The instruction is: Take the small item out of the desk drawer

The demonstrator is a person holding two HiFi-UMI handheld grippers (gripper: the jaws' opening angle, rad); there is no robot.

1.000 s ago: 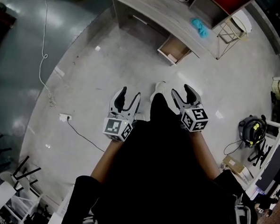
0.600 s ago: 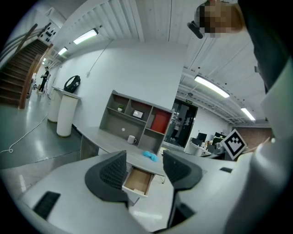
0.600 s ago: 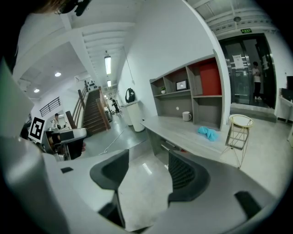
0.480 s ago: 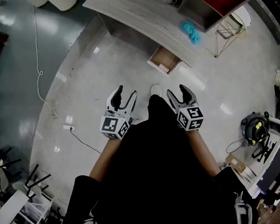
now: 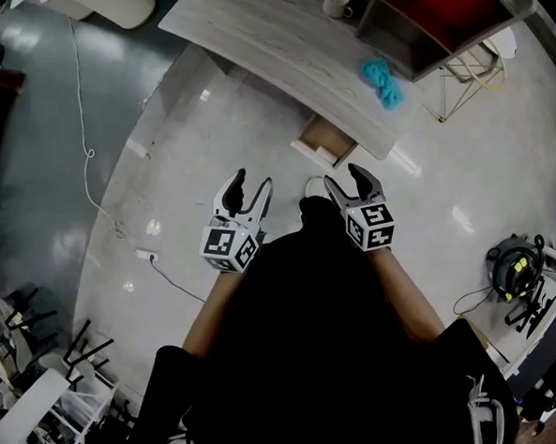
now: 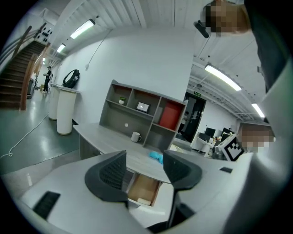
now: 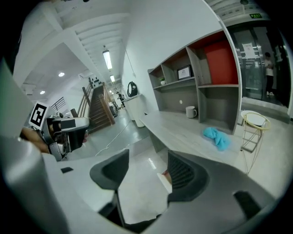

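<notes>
The desk drawer [image 5: 326, 140] stands pulled open under the grey desk [image 5: 271, 28], ahead of me. In the left gripper view the open drawer [image 6: 144, 188] shows between the jaws, with a small pale item [image 6: 143, 200] lying at its front. My left gripper [image 5: 243, 189] is open and holds nothing, well short of the drawer. The right gripper [image 5: 345, 179] is open too and carries nothing, held just below the drawer's front in the head view. Both hover in the air above the floor.
On the desk lie a crumpled blue cloth [image 5: 382, 81] and a white mug [image 5: 336, 2], beside a shelf unit with a red panel [image 5: 432, 15]. A wire-frame side table [image 5: 475, 64] stands right of the desk. A white cable [image 5: 86, 130] runs over the floor at left.
The desk and drawer have come nearer in the head view; both grippers have advanced towards them, still open.
</notes>
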